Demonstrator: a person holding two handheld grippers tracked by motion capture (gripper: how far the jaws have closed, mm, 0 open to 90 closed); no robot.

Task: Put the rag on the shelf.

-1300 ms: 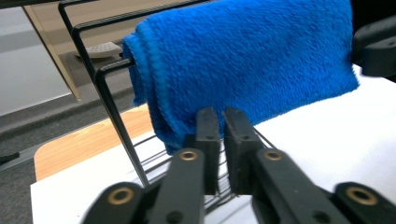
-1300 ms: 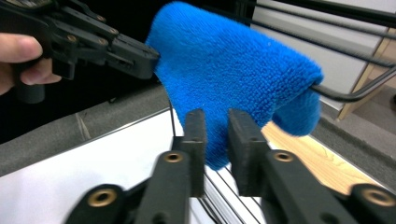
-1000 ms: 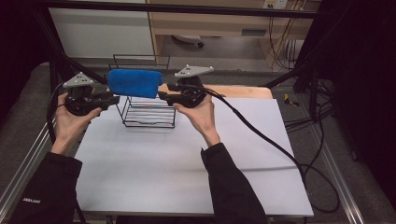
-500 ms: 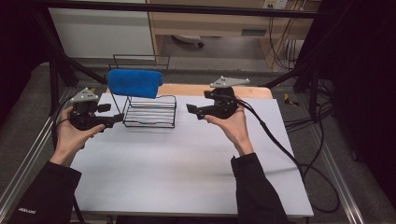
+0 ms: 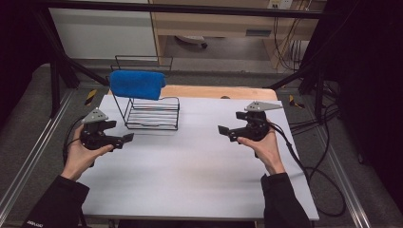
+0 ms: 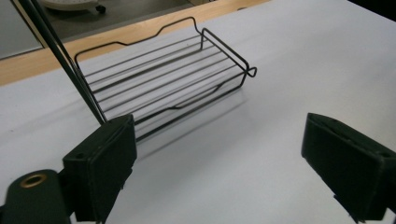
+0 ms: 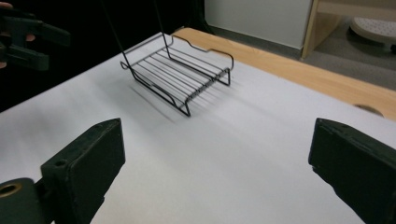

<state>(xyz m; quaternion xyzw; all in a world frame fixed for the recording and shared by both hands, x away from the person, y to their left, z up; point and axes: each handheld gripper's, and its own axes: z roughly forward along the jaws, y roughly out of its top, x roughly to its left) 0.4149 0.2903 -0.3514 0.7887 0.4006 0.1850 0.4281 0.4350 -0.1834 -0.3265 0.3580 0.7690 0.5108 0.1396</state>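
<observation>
The left gripper [image 5: 124,138] sits low over the near-left part of the table [image 5: 199,190], its two blocky black jaws spread wide after just having been opening, with only bare tabletop between them. The right gripper [image 5: 223,130] hangs over the right side of the table, its jaws likewise wide and just opened, holding nothing.

Between the two, and farther back, stands the wire rack [image 5: 153,114]. It is thin black rod bent into a slatted lower shelf with a tall frame rising at its rear. Draped over the rack's top bar is the blue cloth [image 5: 137,84], soft and nubbly, folded into a plump rectangle. It lies above and behind the left gripper and well apart from the right one. In the left gripper view the shelf [image 6: 163,79] lies just beyond the jaws. The table is smooth and pale grey-white, with a light wooden edge at the back.
</observation>
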